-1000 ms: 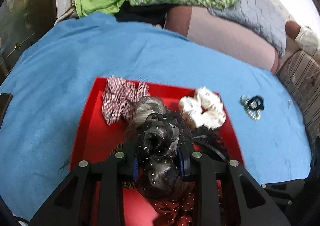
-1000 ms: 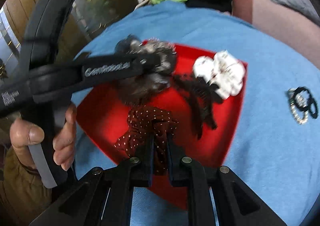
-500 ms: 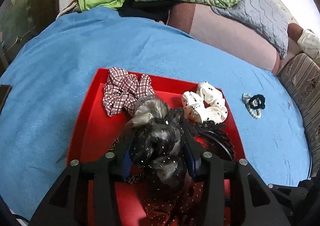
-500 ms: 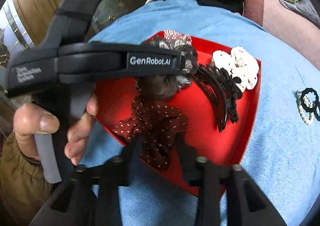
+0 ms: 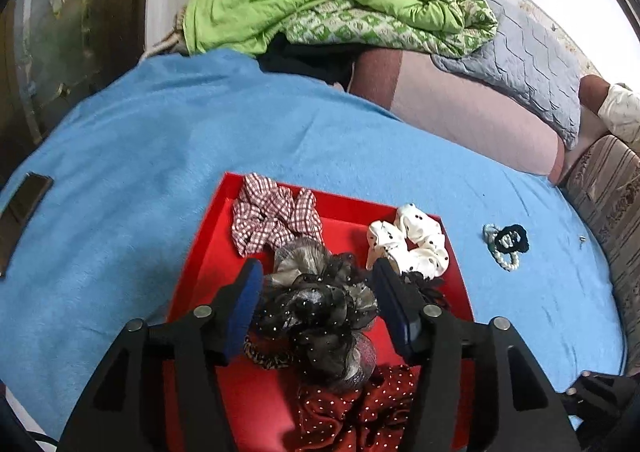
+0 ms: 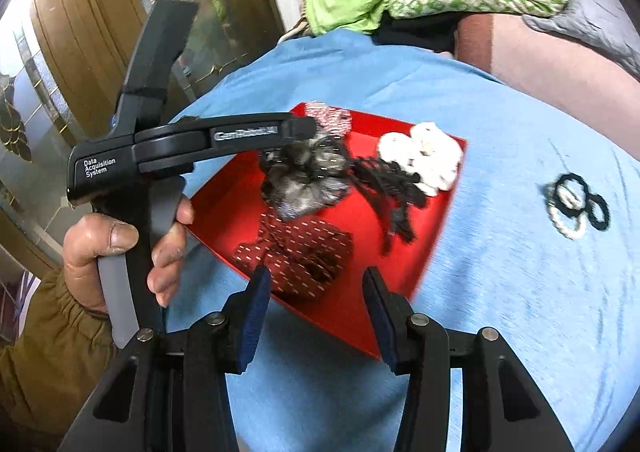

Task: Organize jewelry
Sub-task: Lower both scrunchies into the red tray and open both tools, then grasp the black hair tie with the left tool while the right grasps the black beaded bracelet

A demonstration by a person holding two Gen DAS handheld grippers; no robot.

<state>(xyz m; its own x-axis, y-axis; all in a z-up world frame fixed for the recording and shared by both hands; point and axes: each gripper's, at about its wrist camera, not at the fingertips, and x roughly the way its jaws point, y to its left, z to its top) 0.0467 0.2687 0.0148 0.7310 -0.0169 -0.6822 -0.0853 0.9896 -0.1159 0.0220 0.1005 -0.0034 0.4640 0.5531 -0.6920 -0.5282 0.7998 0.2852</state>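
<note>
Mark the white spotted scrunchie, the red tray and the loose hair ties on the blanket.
white spotted scrunchie (image 5: 416,248): left wrist view, on its ruffled fabric.
red tray (image 5: 208,248): left wrist view, on its bare left wall.
loose hair ties (image 6: 576,203): right wrist view, on the black and white loops.

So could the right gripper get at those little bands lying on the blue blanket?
Probably yes. The right gripper is open and holds nothing, and the bands lie alone on the blue blanket, right of the red tray, nothing between.

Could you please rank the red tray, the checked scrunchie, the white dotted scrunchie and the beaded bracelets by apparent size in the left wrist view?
1. red tray
2-3. checked scrunchie and white dotted scrunchie: too alike to rank
4. beaded bracelets
</note>
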